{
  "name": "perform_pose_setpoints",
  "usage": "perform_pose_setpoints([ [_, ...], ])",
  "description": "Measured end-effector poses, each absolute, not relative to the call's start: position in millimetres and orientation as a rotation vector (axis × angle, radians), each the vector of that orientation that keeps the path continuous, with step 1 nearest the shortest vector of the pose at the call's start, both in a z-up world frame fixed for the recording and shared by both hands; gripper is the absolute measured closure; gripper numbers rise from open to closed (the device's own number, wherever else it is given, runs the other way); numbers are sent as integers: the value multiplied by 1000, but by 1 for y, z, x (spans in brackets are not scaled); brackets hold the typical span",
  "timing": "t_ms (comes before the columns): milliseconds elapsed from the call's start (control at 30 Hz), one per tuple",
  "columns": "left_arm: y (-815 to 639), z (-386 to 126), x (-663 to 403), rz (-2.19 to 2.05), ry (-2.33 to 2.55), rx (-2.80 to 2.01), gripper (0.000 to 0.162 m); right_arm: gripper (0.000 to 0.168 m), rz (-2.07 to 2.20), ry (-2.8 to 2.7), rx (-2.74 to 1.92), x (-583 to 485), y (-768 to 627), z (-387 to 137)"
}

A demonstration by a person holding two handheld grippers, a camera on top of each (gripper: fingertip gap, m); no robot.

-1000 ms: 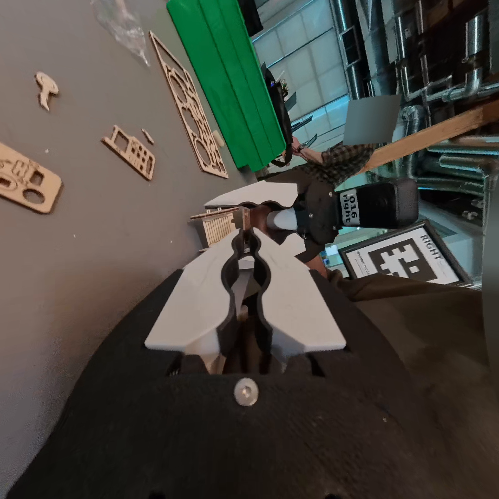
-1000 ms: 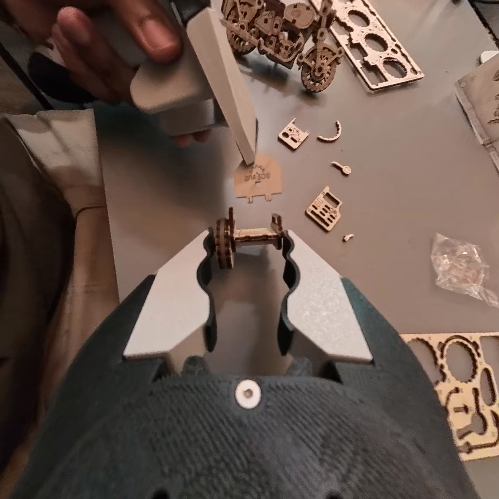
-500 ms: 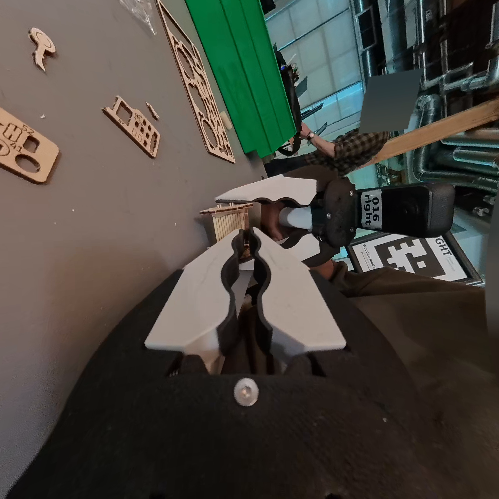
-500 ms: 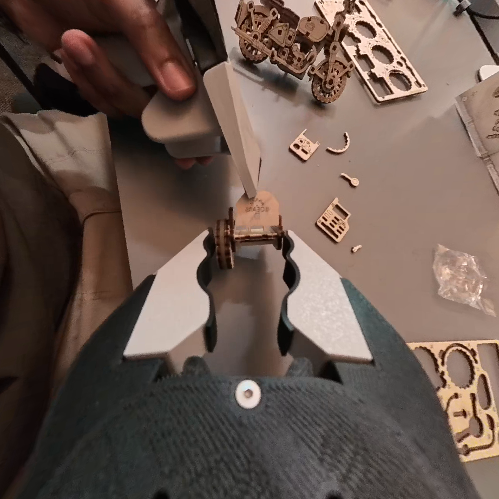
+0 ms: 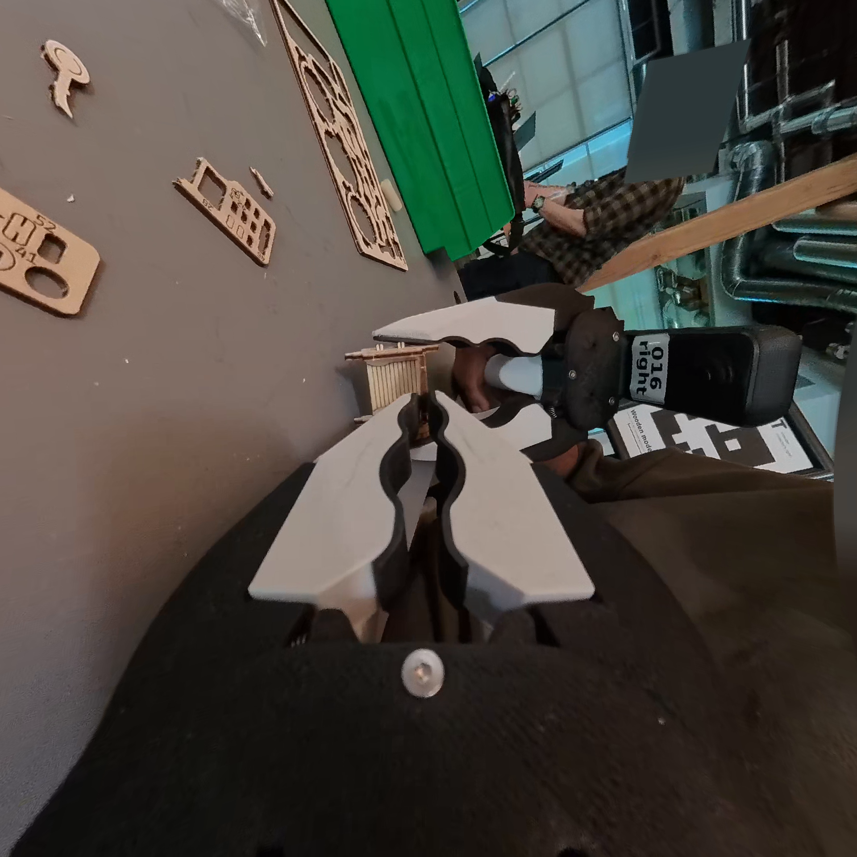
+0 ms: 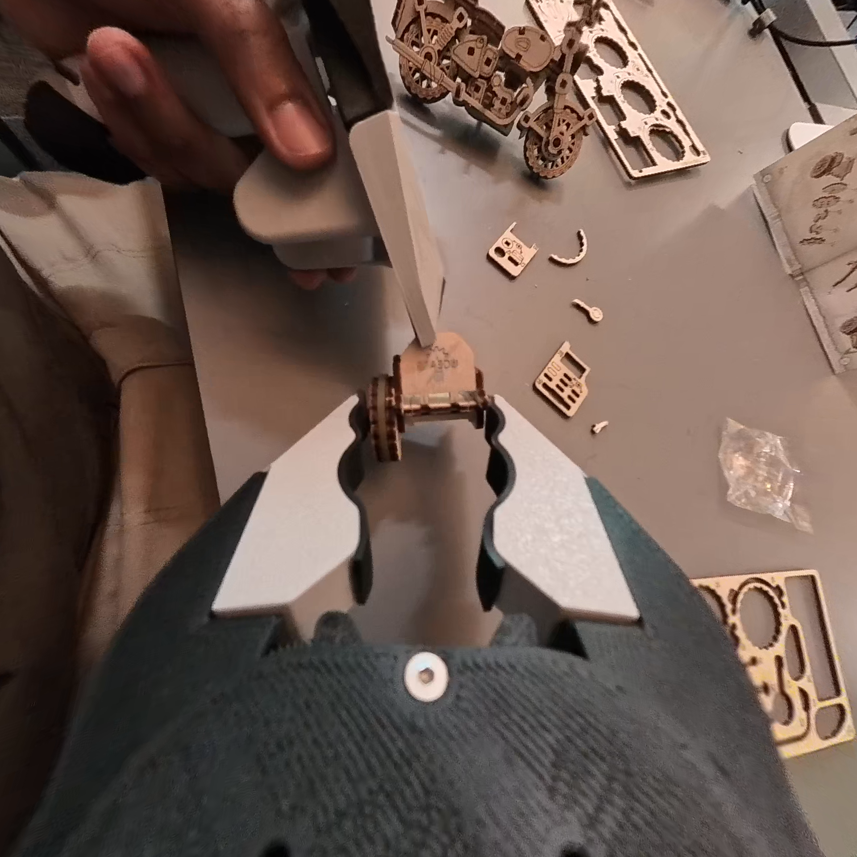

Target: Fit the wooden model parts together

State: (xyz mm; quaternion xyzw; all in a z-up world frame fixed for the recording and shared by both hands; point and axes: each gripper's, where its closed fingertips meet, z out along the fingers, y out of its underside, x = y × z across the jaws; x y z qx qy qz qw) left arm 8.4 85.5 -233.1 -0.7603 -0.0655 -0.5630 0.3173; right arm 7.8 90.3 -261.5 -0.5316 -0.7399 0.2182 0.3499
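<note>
In the right wrist view my right gripper (image 6: 429, 408) is shut on a small wooden axle assembly (image 6: 440, 406) with a gear wheel (image 6: 382, 417) at its left end, held across the fingertips. My left gripper (image 6: 424, 336) comes in from the upper left, shut on a flat engraved wooden plate (image 6: 438, 371). The plate's lower edge meets the top of the assembly. In the left wrist view my left gripper (image 5: 423, 406) is shut on the plate, seen edge-on. The slatted assembly (image 5: 394, 380) sits just beyond, in the right gripper's fingers (image 5: 463, 324).
A built wooden motorcycle (image 6: 491, 79) stands at the back of the grey table (image 6: 672, 324). Cut-out sheets (image 6: 640, 88) (image 6: 788, 658), loose small parts (image 6: 561, 385) (image 6: 512, 252), a plastic bag (image 6: 760, 468) and a booklet (image 6: 816, 241) lie to the right. A person in a plaid shirt (image 5: 603, 227) is beyond. Less than 4 cm separates the two grippers' tips. Both grippers' tips are roughly 20 cm from the built wooden motorcycle (image 6: 491, 79).
My left gripper has carried the flat plate down from apart until it rests against the assembly in my right gripper. The right gripper has kept its hold and barely moved.
</note>
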Motion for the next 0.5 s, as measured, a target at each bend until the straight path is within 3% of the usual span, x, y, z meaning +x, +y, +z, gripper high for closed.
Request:
perform_pose_setpoints([
  [500,87,-226,6,-1511,-170,-1954,162,118,581,-1886,-1392,6,91,-258],
])
